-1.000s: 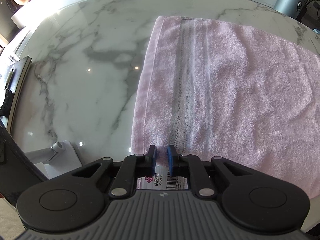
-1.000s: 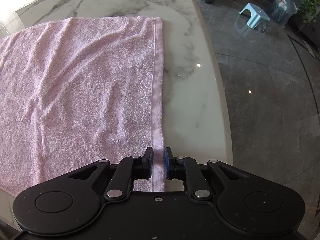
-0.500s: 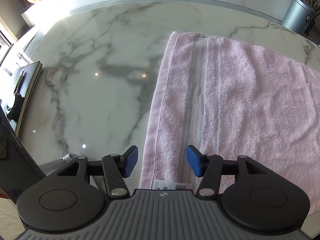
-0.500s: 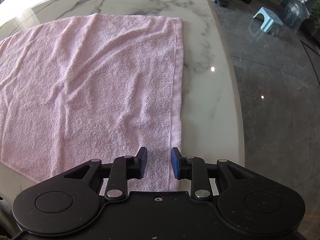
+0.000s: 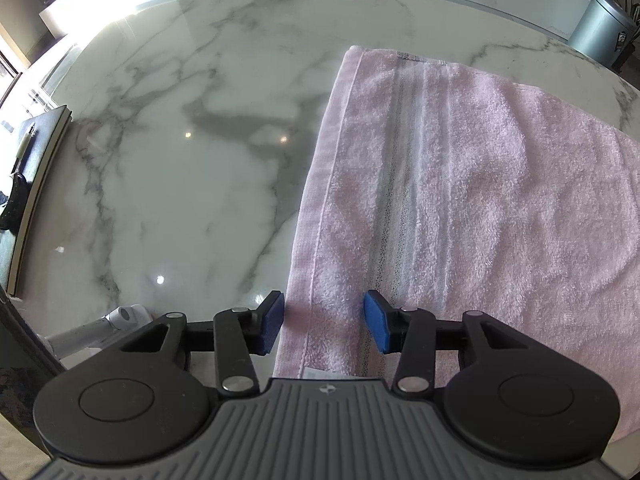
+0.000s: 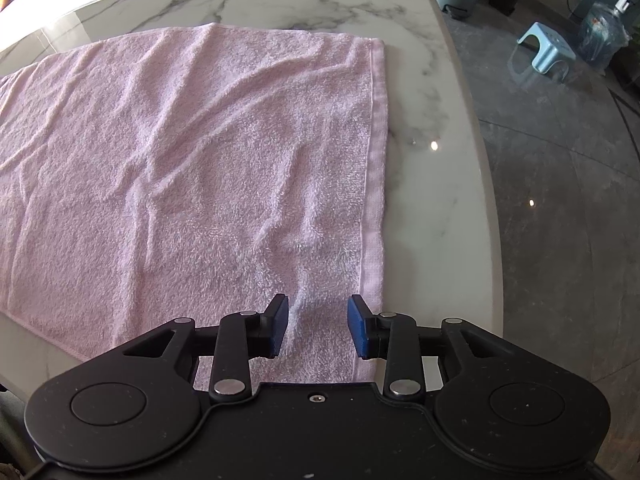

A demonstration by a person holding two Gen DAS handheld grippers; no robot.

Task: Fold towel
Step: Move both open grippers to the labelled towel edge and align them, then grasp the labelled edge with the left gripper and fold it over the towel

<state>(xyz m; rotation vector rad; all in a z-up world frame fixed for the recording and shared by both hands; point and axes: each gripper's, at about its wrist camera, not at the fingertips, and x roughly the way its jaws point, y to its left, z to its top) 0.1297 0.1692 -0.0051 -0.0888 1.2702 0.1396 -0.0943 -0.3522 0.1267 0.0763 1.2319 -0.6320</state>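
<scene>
A pink towel (image 5: 480,184) with a woven grey-white stripe lies flat on the marble table (image 5: 192,160). My left gripper (image 5: 324,322) is open and empty over the towel's near left corner, with the hem between its blue pads. In the right wrist view the same towel (image 6: 200,160) lies spread out with light wrinkles. My right gripper (image 6: 318,326) is open and empty over the towel's near right corner, close to the right hem. A white label shows under the left gripper's body.
The table's right edge (image 6: 492,240) drops to a grey tiled floor with a blue stool (image 6: 546,54) and a water bottle (image 6: 604,36). A grey bin (image 5: 600,28) stands beyond the far edge. A dark tray (image 5: 28,184) sits at the table's left.
Both grippers were shut on the towel's near corners a second ago. Both have opened, let go of the towel and drawn back a little. The towel now lies flat.
</scene>
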